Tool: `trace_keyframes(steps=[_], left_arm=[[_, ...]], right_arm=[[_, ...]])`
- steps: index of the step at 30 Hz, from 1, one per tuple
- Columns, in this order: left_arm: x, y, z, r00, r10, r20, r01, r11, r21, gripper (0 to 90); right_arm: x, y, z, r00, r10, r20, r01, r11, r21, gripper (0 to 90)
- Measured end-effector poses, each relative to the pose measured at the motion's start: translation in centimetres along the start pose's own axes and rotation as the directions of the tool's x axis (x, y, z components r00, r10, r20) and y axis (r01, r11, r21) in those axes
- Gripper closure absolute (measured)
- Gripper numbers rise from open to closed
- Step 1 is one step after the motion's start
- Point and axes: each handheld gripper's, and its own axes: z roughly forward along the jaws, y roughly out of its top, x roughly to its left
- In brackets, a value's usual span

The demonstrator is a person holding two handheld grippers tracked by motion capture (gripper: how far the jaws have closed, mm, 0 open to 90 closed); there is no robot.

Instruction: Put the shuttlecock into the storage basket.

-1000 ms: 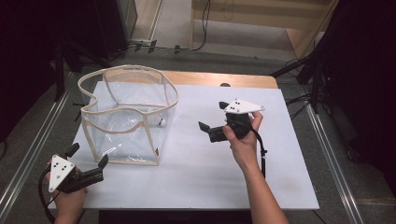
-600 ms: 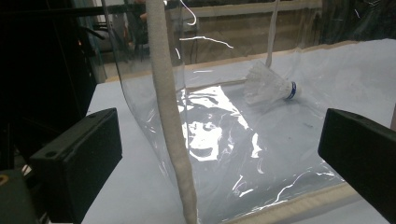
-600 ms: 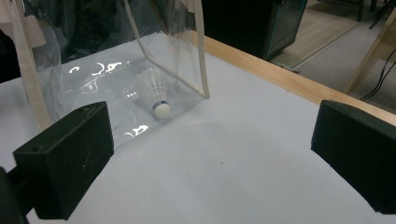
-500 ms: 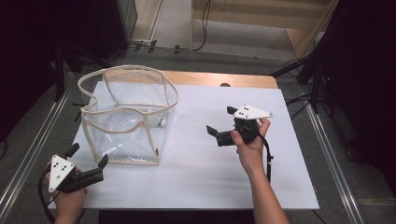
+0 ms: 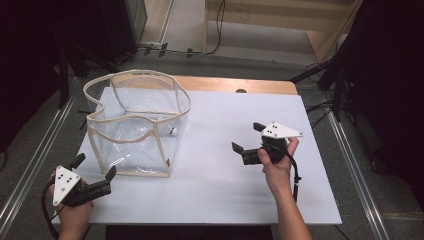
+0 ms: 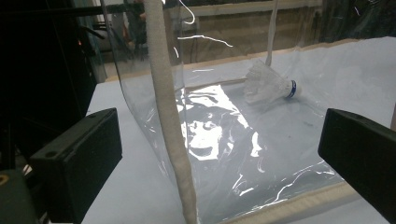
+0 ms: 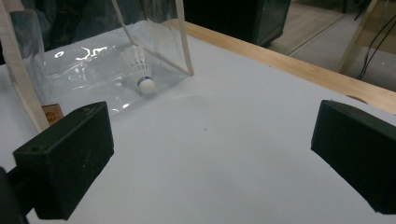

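A clear plastic bag (image 5: 137, 125) with cream trim stands open on the left of the white table (image 5: 220, 195). A white shuttlecock (image 5: 172, 132) lies inside it by the right wall; it appears as the shuttlecock (image 6: 271, 84) in the left gripper view and the shuttlecock (image 7: 140, 70) in the right gripper view. My left gripper (image 5: 94, 167) is open at the table's front left corner, just in front of the bag's near corner seam (image 6: 170, 116). My right gripper (image 5: 248, 137) is open over the table right of the bag, with nothing between its jaws.
A wooden strip (image 5: 240, 85) runs along the table's far edge. Metal rails (image 5: 350, 165) flank both sides of the table. Dark stands and cables (image 5: 215, 30) lie on the floor beyond. A small tag (image 7: 50, 113) sits on the bag's lower corner.
My right gripper has drawn back from the bag, moving right and toward the table's near side. The left gripper and the bag have stayed put.
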Motion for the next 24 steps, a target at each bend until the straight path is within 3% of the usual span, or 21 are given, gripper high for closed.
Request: trace_keyframes(steps=[24], left_arm=[[0.0,0.0,0.0,1.0,0.001,0.002,-0.001,1.0,-0.001,0.3]], right_arm=[[-1.5,-3.0,-2.9,0.9973,0.033,0.066,-0.033,0.999,-0.007,0.0]])
